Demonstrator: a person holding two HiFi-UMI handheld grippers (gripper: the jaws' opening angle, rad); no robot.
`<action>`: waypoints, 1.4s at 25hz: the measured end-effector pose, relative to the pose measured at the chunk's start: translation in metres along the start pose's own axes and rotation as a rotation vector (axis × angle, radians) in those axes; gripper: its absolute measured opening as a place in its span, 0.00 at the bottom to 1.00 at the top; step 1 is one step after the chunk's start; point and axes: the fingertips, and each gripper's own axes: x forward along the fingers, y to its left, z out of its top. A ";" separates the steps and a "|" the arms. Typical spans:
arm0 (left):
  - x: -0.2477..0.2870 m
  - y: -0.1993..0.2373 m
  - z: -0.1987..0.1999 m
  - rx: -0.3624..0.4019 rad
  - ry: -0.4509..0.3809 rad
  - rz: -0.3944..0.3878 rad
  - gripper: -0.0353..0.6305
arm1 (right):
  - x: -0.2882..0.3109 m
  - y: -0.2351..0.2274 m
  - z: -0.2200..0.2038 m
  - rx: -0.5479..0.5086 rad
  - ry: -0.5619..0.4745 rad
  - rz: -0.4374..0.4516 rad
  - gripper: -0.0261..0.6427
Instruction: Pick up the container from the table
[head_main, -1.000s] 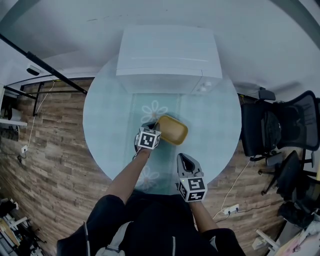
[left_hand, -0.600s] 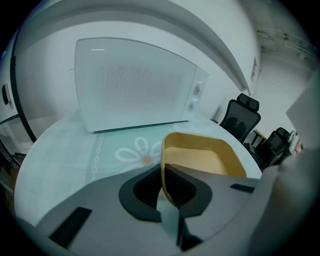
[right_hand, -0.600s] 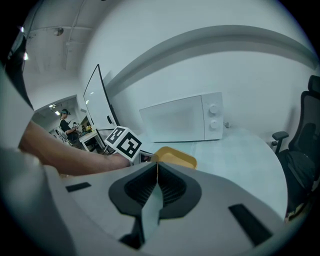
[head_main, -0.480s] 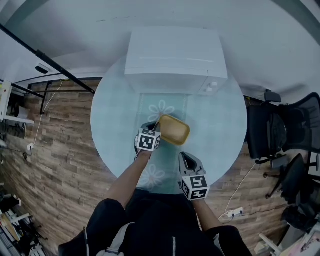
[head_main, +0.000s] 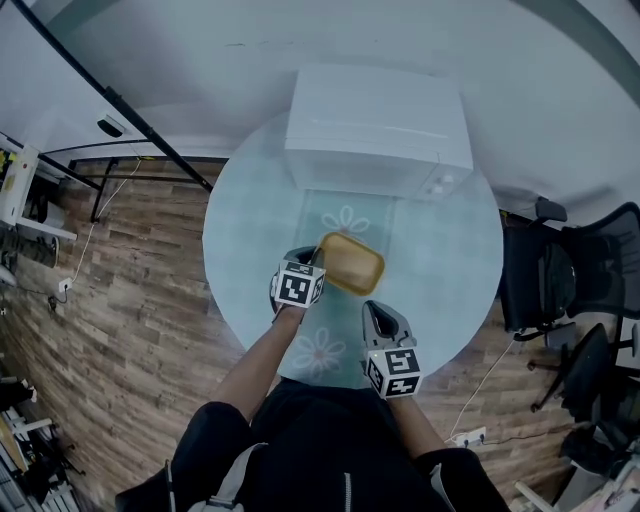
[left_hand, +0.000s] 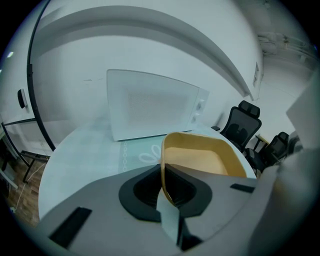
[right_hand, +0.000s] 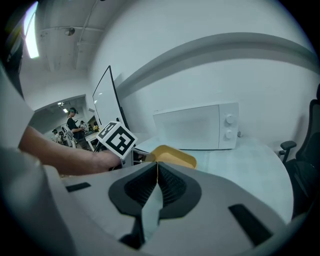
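Observation:
The yellow rectangular container (head_main: 352, 263) hangs tilted just above the round glass table (head_main: 445, 262). My left gripper (head_main: 313, 257) is shut on its near left rim. In the left gripper view that rim (left_hand: 163, 165) runs down between the closed jaws, and the empty container (left_hand: 200, 156) spreads out to the right. My right gripper (head_main: 379, 314) hovers near the table's front edge, right of the container and apart from it. Its jaws are shut with nothing between them. From the right gripper (right_hand: 157, 169) view the container (right_hand: 173, 156) lies ahead beside the left gripper's marker cube (right_hand: 119, 138).
A white microwave (head_main: 380, 130) stands at the back of the table, its door closed. Black office chairs (head_main: 570, 280) stand off to the right on the wooden floor. A flower-patterned strip (head_main: 345, 220) runs down the table's middle.
My left gripper has risen with the container, which now sits higher over the table. The right gripper has shifted slightly towards the table, still shut and empty.

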 end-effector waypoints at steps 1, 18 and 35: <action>-0.006 0.001 0.001 0.002 -0.004 -0.003 0.09 | 0.000 0.002 0.001 -0.005 -0.002 -0.001 0.08; -0.125 -0.001 0.022 0.166 -0.111 -0.083 0.09 | -0.019 0.033 0.043 -0.046 -0.136 -0.074 0.08; -0.172 0.000 0.010 0.171 -0.163 -0.109 0.09 | -0.037 0.053 0.039 -0.061 -0.166 -0.129 0.07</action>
